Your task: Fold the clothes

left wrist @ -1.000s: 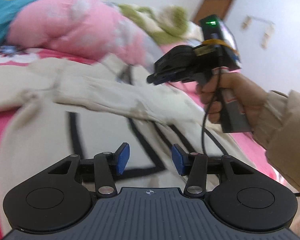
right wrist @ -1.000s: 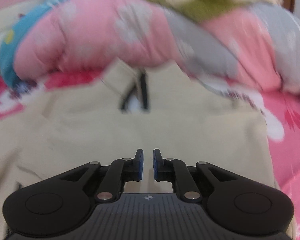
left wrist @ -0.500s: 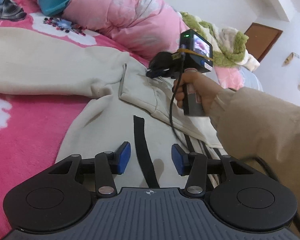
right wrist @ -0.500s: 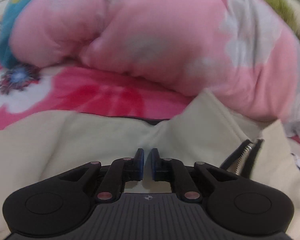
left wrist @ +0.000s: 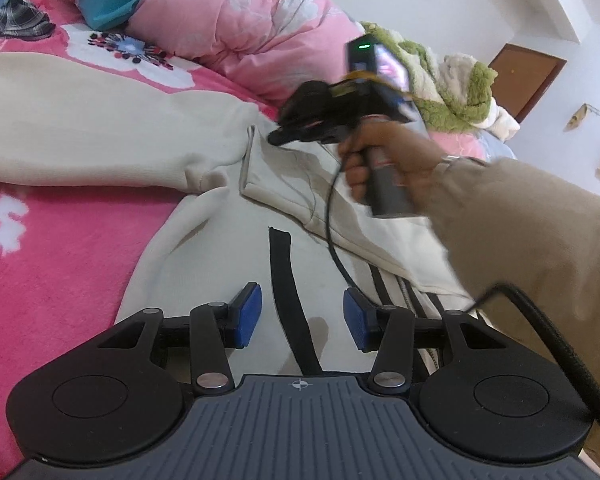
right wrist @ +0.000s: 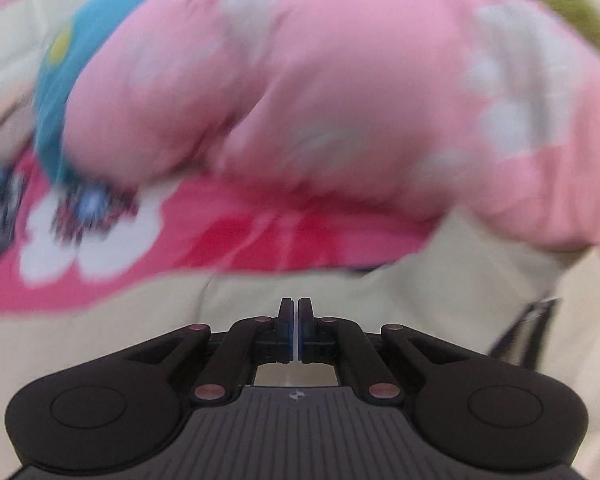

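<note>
Two grippers are held over a cream jacket [left wrist: 204, 264] spread on a pink bed [left wrist: 52, 248]. Nearest, the left gripper [left wrist: 302, 316] is kept low above the jacket's body with its blue pads spread wide and nothing between them; a black stripe [left wrist: 288, 280] runs beneath the gap, so a grasp there seems possible. Further on, the right gripper [left wrist: 278, 138] is carried by a hand [left wrist: 384, 160] above a folded-over flap [left wrist: 284, 176]. In its own blurred view the pads [right wrist: 286, 326] are pressed almost together; whether cloth is pinched cannot be told. One sleeve [left wrist: 100, 128] is stretched out leftward, so the folding is judged unfinished. Beyond, a pink quilt [left wrist: 252, 28] is heaped against the wall.
</note>
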The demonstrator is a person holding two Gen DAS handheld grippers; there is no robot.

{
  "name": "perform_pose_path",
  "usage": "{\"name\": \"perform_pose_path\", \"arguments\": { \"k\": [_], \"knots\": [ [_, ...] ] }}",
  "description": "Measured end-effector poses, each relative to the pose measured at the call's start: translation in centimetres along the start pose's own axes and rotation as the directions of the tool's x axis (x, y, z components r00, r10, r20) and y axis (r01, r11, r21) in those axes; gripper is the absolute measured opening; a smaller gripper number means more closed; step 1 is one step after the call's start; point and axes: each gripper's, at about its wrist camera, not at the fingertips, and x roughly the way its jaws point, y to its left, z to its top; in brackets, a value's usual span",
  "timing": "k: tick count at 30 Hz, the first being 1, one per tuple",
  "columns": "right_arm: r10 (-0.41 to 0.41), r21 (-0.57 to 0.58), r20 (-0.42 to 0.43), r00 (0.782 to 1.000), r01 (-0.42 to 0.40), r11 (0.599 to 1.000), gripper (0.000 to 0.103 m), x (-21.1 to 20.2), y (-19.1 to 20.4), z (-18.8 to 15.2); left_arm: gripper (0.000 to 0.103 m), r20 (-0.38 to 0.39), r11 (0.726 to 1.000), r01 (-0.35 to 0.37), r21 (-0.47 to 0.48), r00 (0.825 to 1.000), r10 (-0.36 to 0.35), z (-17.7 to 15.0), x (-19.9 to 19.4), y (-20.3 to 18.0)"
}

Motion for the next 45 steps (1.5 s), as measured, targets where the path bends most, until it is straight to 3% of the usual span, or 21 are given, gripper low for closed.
{"name": "perform_pose_path", "arguments": {
  "k": [5, 8, 12, 14, 16, 20, 22, 25, 28, 32, 34, 36, 40, 42, 45],
  "knots": [
    [-0.048, 0.138, 0.036, 0.998, 0.043, 0.990, 0.000, 2.5, -0.4, 1.4, 0.047, 0.012, 1.000, 0.003, -0.003, 1.000, -0.003, 0.1, -0.3, 0.1],
    [-0.051, 0.187, 0.053, 0.997, 0.041, 0.981, 0.000, 1.6, -1.0, 1.7, 0.047, 0.030, 1.000, 0.004, -0.013, 1.000, -0.004, 0.2, -0.7, 0.2],
    [-0.008, 0.273, 0.134, 0.991, -0.029, 0.962, 0.000, -3.3, -2.0, 0.3, 0.050, 0.114, 0.999, -0.002, -0.041, 0.993, 0.007, 0.7, -2.4, 0.8],
    [0.034, 0.242, 0.137, 0.990, -0.066, 0.968, 0.000, -5.7, -1.7, -0.2, 0.050, 0.159, 0.996, -0.013, -0.083, 0.987, 0.026, 1.3, -3.5, 1.7],
    [0.061, 0.155, 0.138, 0.989, -0.082, 0.984, 0.001, -8.6, 0.0, -0.6, 0.050, 0.234, 0.988, -0.070, -0.141, 0.967, 0.101, 1.9, -5.6, 3.6],
    [0.130, -0.064, 0.184, 0.974, -0.120, 0.991, 0.007, -14.4, 5.8, -1.0, 0.051, 0.364, 0.949, -0.166, -0.266, 0.895, 0.259, 3.1, -9.8, 7.2],
    [0.186, -0.168, 0.214, 0.959, -0.151, 0.974, 0.017, -16.6, 9.6, -1.5, 0.051, 0.417, 0.921, -0.204, -0.332, 0.844, 0.338, 3.7, -11.8, 9.1],
    [0.290, -0.296, 0.236, 0.927, -0.216, 0.930, 0.018, -19.2, 15.1, -2.8, 0.051, 0.467, 0.862, -0.269, -0.429, 0.751, 0.467, 4.1, -15.0, 12.2],
    [0.387, -0.428, 0.206, 0.899, -0.272, 0.862, 0.018, -19.7, 20.9, -4.7, 0.051, 0.470, 0.799, -0.328, -0.504, 0.672, 0.572, 3.6, -18.0, 14.7],
    [0.464, -0.612, 0.118, 0.878, -0.304, 0.730, 0.020, -17.9, 28.4, -7.9, 0.051, 0.435, 0.733, -0.369, -0.572, 0.621, 0.652, 2.8, -20.2, 17.1],
    [0.482, -0.662, 0.067, 0.873, -0.323, 0.677, 0.020, -16.6, 30.8, -9.3, 0.051, 0.424, 0.718, -0.384, -0.581, 0.611, 0.669, 2.6, -20.7, 17.7],
    [0.487, -0.717, 0.028, 0.873, -0.322, 0.618, 0.020, -15.5, 32.9, -11.1, 0.051, 0.401, 0.710, -0.392, -0.584, 0.621, 0.673, 2.5, -20.8, 18.6],
    [0.485, -0.819, -0.009, 0.874, -0.285, 0.498, 0.031, -14.4, 35.4, -14.6, 0.051, 0.363, 0.696, -0.387, -0.605, 0.645, 0.673, 2.6, -20.3, 19.9],
    [0.470, -0.849, -0.003, 0.883, -0.251, 0.465, 0.032, -14.3, 36.2, -15.8, 0.052, 0.367, 0.703, -0.389, -0.596, 0.646, 0.669, 2.7, -20.1, 19.9],
    [0.416, -0.877, 0.031, 0.909, -0.175, 0.448, 0.032, -13.2, 37.2, -16.7, 0.052, 0.364, 0.704, -0.399, -0.588, 0.646, 0.671, 2.8, -19.6, 19.8]
  ]
}}
